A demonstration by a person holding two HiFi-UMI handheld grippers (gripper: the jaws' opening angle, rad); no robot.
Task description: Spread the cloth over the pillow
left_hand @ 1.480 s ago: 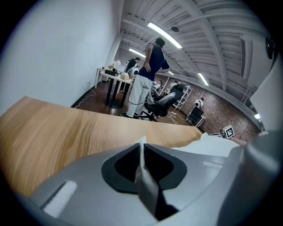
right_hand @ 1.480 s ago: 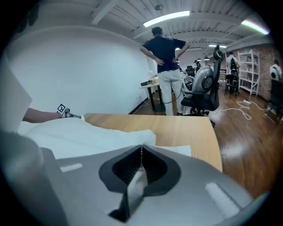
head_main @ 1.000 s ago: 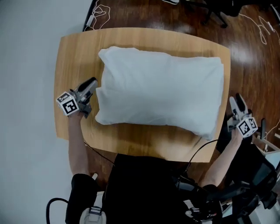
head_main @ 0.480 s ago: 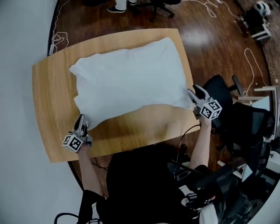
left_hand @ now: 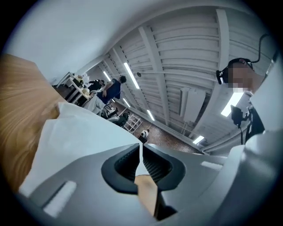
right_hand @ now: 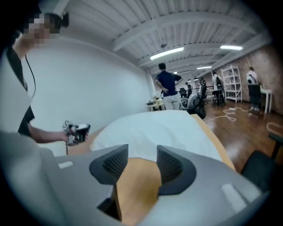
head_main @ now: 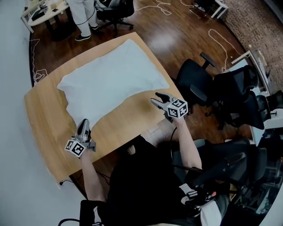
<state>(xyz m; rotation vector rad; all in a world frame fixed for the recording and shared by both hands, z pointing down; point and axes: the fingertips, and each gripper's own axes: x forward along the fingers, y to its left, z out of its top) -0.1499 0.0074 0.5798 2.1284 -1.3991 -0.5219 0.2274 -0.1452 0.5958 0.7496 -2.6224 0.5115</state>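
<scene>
A white cloth (head_main: 110,84) lies over the pillow on the wooden table (head_main: 44,119), and only white fabric shows. My left gripper (head_main: 84,122) sits at the fabric's near left corner. Its jaws are shut, and in the left gripper view a thin white edge of cloth (left_hand: 79,132) runs into the left gripper (left_hand: 141,148) between the pads. My right gripper (head_main: 157,98) hovers just off the near right corner. In the right gripper view the right gripper (right_hand: 142,152) is open, with only bare wood between the jaws and the cloth (right_hand: 150,128) ahead.
Black office chairs (head_main: 199,84) stand close to the table's right side. A person (head_main: 84,13) stands beyond the far end. Cables (head_main: 221,37) lie on the wood floor. A pale wall runs along the left.
The head view has swung round. The left gripper moved from the pillow's side to its near corner and closed there. The right gripper came in over the table toward the near right corner.
</scene>
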